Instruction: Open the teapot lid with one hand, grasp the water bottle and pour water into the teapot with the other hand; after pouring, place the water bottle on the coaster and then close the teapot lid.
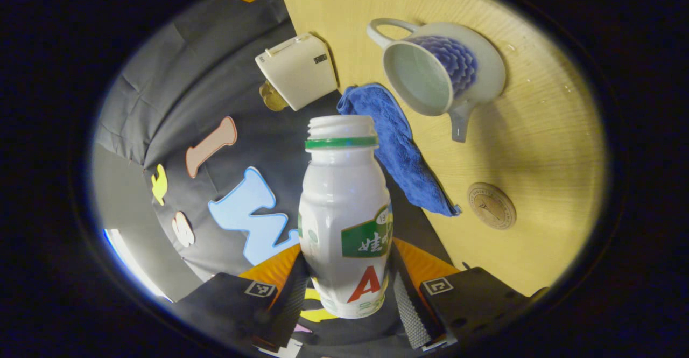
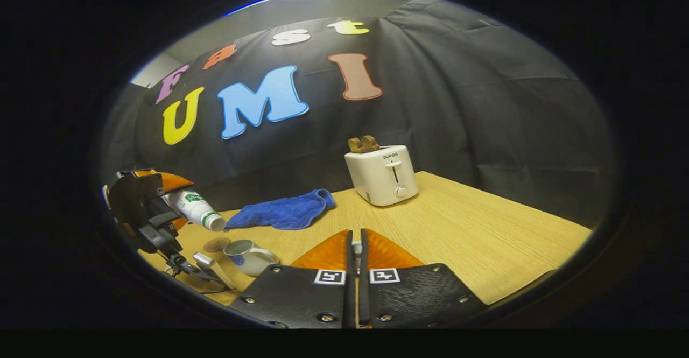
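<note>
The left tool (image 1: 344,293) holds the white plastic water bottle (image 1: 344,223) by its lower body, one finger pressed on each side. The bottle's open threaded neck with a green ring points toward the white ceramic teapot with a blue flower pattern (image 1: 444,70), which stands open on the pale wooden table (image 1: 538,148). In the right gripper view the bottle (image 2: 196,210) hangs tilted, mouth down, a little above and to one side of the teapot (image 2: 248,255).

The right tool (image 2: 355,253) has its fingers drawn almost together on something small and pale, likely the teapot lid, though I cannot tell for sure.

The round brown cork coaster (image 1: 491,205) lies on the table near the teapot, with the crumpled blue cloth (image 1: 401,153) just beside and a white toaster (image 2: 382,175) farther back.

The main risk seems to be spilling: the bottle mouth does not look squarely over the opening, so water could run onto the table or cloth. The low grip on a smooth bottle might also let it swivel.
</note>
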{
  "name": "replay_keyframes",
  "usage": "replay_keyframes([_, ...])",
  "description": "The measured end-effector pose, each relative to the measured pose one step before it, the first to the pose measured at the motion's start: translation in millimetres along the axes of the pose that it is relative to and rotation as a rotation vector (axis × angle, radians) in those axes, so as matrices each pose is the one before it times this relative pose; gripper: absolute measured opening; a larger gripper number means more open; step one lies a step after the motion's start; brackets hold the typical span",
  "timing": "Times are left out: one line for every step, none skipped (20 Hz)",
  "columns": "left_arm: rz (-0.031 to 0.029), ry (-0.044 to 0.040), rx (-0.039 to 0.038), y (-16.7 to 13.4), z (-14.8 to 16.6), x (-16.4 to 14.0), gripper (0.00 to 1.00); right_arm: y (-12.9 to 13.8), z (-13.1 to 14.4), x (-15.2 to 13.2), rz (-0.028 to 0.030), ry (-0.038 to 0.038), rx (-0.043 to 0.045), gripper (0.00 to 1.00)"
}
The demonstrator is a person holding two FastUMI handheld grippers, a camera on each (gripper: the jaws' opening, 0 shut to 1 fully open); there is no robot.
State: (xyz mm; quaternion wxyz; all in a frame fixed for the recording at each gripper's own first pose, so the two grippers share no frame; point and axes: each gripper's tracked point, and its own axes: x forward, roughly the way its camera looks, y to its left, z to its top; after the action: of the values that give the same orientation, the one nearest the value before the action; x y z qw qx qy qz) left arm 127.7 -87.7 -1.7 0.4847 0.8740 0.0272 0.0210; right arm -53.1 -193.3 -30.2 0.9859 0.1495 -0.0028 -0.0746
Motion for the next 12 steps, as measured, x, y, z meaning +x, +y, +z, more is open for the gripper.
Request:
replay_keyframes([-0.00964,-0.00591,-0.02691,-1.10,0.08,0.54,0.77,-0.16,0.20,-0.62,0.00010,0.00000,-0.00052,0.02])
replay_keyframes([-0.01902,-0.00616,-0.04125,-3.77,0.66,-0.13,0.89,0.02,-0.24,-0.12,-0.00044,-0.00127,-0.00132,0.02])
replay_keyframes([-0.02117,-0.00480,-0.04706,-3.12,-0.50,0.43,0.89,0.09,0.32,-0.26,-0.00121,-0.00162,-0.00170,0.02])
replay_keyframes([-0.01657,0.00001,-0.04608,-3.10,-0.75,-1.02,0.90,-0.39,0.45,0.14,-0.00215,-0.00285,-0.00158,0.02])
replay_keyframes([-0.00950,-0.00485,-0.04385,-1.38,0.25,-3.04,0.90,-0.67,0.53,0.65,-0.00216,-0.00045,-0.00334,0.02])
replay_keyframes([-0.01238,-0.00312,-0.04618,-2.43,-0.03,-2.79,0.89,0.29,-1.53,0.76,-0.00181,0.00208,-0.00505,0.02])
replay_keyframes([-0.01801,-0.00174,-0.04829,-4.60,-2.05,-3.01,0.89,0.72,-0.29,-0.05,0.00054,0.00164,-0.00503,0.02])
replay_keyframes([-0.00832,-0.00428,-0.04839,-1.90,-0.40,-1.66,0.89,1.15,0.09,0.10,0.00165,-0.00163,-0.00550,0.02])
replay_keyframes([-0.00437,-0.00315,-0.05119,0.03,-0.68,-1.94,0.90,1.56,1.41,-0.18,0.00200,-0.00544,-0.00632,0.02])
replay_keyframes([-0.00362,-0.00137,-0.05586,-1.35,-2.62,-2.24,0.83,1.96,1.31,-1.18,0.00457,-0.00787,-0.00706,0.00])
replay_keyframes([-0.00447,0.00123,-0.06189,0.09,-4.99,-2.52,0.76,1.91,1.21,-0.08,0.00709,-0.00674,-0.00507,0.00])
replay_keyframes([-0.00628,0.00378,-0.06077,-0.58,-5.07,-1.97,0.80,2.70,-0.73,0.71,0.00930,-0.00235,-0.00218,0.02])
